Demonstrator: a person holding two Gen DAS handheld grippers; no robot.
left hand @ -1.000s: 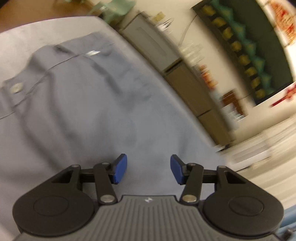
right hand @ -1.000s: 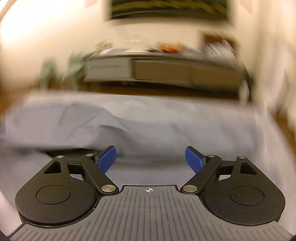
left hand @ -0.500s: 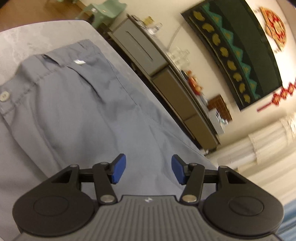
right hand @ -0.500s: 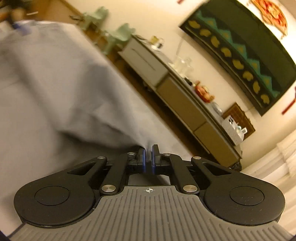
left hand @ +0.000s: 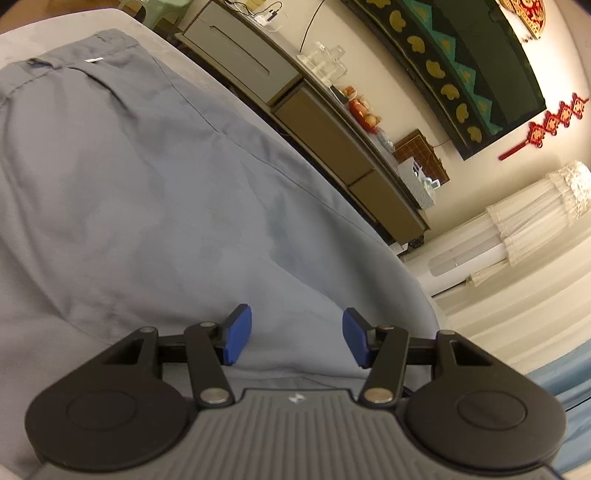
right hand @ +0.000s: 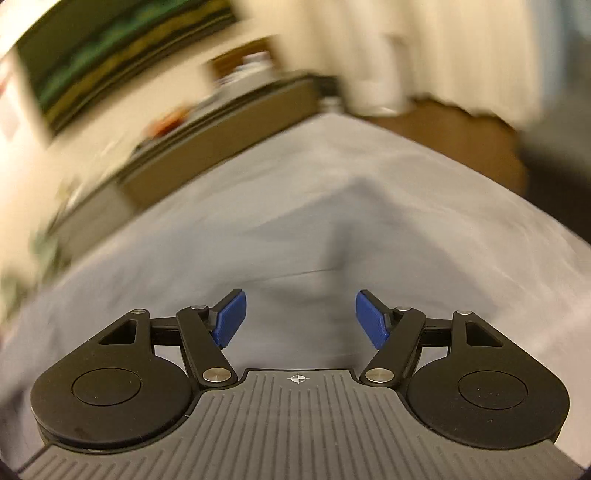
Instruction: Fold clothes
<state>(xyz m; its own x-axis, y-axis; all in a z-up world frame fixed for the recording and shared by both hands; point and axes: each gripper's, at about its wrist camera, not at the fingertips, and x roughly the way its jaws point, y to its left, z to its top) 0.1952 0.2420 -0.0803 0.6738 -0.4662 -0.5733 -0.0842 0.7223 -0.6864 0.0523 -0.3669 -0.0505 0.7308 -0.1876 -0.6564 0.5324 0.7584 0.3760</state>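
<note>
In the left wrist view, the left claw (left hand: pixel 297 339) is released just above the grey trousers (left hand: pixel 147 192), spread on the bench (left hand: pixel 66 33). In the blurred right wrist view, the right claw (right hand: pixel 301 319) is released over the trousers (right hand: pixel 332 221)

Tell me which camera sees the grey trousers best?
The left wrist view. There the grey trousers are sharp, with the waistband and side seam clear, lying on the table. The right wrist view is blurred by motion, so the trousers show only as smeared grey cloth with a soft fold.
</note>
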